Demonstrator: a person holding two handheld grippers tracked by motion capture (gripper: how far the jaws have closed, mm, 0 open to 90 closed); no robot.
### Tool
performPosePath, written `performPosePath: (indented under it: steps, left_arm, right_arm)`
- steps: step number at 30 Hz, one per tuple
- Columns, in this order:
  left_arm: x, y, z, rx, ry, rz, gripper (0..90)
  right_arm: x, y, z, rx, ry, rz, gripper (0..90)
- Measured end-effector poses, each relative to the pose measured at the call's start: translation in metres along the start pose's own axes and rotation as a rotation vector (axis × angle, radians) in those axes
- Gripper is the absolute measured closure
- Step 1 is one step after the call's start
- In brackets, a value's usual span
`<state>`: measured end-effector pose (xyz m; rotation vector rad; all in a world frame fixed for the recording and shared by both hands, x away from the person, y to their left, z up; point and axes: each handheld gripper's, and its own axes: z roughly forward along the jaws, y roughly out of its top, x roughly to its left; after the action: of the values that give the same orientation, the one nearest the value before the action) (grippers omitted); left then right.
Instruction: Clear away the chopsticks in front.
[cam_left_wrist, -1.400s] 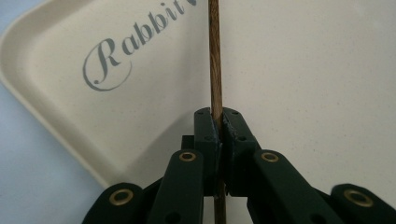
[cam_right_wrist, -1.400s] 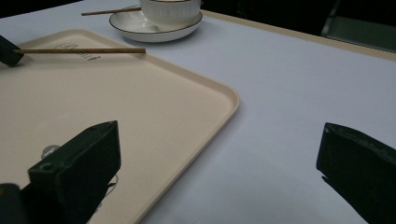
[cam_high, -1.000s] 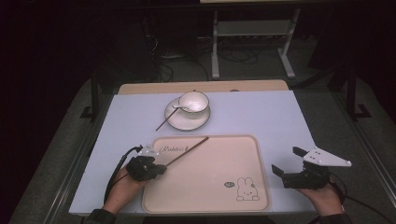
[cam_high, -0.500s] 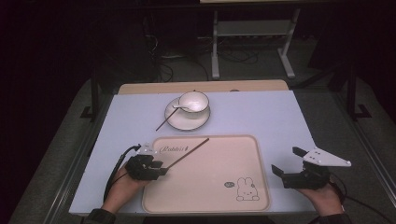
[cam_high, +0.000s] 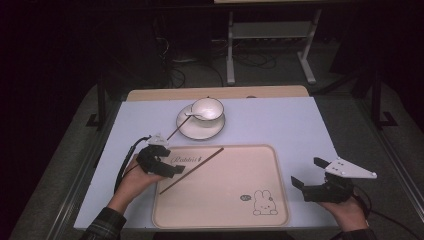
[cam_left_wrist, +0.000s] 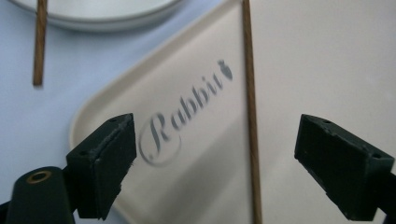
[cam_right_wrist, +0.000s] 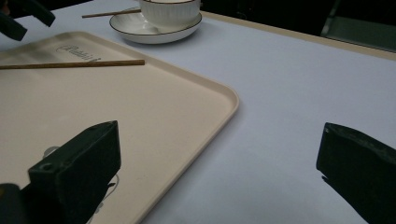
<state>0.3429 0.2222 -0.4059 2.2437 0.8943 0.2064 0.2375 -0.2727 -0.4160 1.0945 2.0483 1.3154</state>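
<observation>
Wooden chopstick (cam_high: 192, 170) lies aslant on the cream tray (cam_high: 260, 165), between the wide-open jaws of our left gripper (cam_high: 167, 167), which grips nothing. We judge a pickup under way; next, lower and close. Our right gripper (cam_high: 312, 175), also agape and empty, waits at the tray's right edge.
</observation>
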Motion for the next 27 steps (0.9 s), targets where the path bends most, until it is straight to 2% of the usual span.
performPosePath:
  steps: [3,4,5,9,10,11,19,20,23,25,27]
  left_arm:
    - [0.006,0.012,0.001,-0.011,0.006,0.010,11.2]
    - [0.013,0.021,0.003,-0.025,0.008,0.006,11.2]
    - [0.013,0.021,0.003,-0.025,0.008,0.006,11.2]
    - [0.028,0.037,0.009,-0.036,0.024,0.011,11.2]
    - [0.035,0.045,0.012,-0.038,0.036,0.014,11.2]
    - [0.035,0.045,0.012,-0.038,0.036,0.014,11.2]
    - [0.064,0.068,0.029,-0.025,0.080,0.011,14.2]
    - [0.072,0.072,0.034,-0.026,0.091,0.009,15.9]
    - [0.079,0.075,0.040,-0.018,0.100,-0.001,19.8]
    - [0.085,0.078,0.046,-0.021,0.110,0.007,27.1]
    - [0.090,0.080,0.054,-0.020,0.117,-0.003,30.0]
  right_arm:
    - [0.000,0.000,0.000,-0.002,-0.002,0.002,0.0]
    - [-0.001,0.000,-0.001,-0.003,-0.002,0.004,0.0]
    - [-0.001,0.000,-0.001,-0.003,-0.002,0.004,0.0]
    - [-0.001,0.000,-0.001,-0.002,-0.002,0.005,0.0]
    - [0.000,0.000,-0.001,-0.003,-0.001,0.006,0.0]
    - [0.000,0.000,-0.001,-0.003,-0.001,0.006,0.0]
    - [-0.001,-0.001,-0.001,-0.003,0.001,0.006,0.0]
    - [-0.001,-0.001,-0.001,-0.004,0.002,0.007,0.0]
    - [-0.001,-0.001,-0.001,-0.003,0.002,0.007,0.0]
    - [-0.001,-0.001,-0.001,-0.003,0.003,0.007,0.0]
    - [-0.001,-0.001,-0.001,-0.003,0.004,0.008,0.0]
